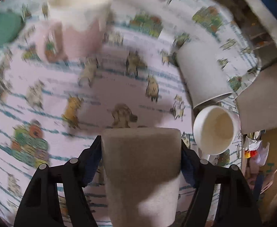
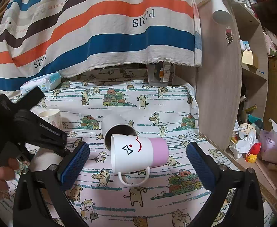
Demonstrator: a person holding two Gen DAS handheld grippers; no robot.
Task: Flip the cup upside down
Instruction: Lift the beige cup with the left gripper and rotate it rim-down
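Note:
My left gripper (image 1: 141,151) is shut on a plain white cup (image 1: 141,172), held above the cat-print tablecloth (image 1: 43,87); the cup's flat closed end faces away from me. The left gripper also shows in the right wrist view (image 2: 36,132), at the left. My right gripper (image 2: 138,157) is open and empty, just in front of a white-and-pink mug (image 2: 138,154) that lies on its side with its handle toward me. This mug shows in the left wrist view (image 1: 215,130) too. Behind it a grey-white tumbler (image 2: 117,130) lies on its side, also seen in the left wrist view (image 1: 202,77).
A pink-and-white cup (image 1: 79,19) stands upright at the far left of the cloth, also in the right wrist view (image 2: 51,116). A wet-wipes pack (image 2: 42,83) lies at the back. A striped cloth (image 2: 100,28) hangs behind. A wooden shelf unit (image 2: 223,75) stands right.

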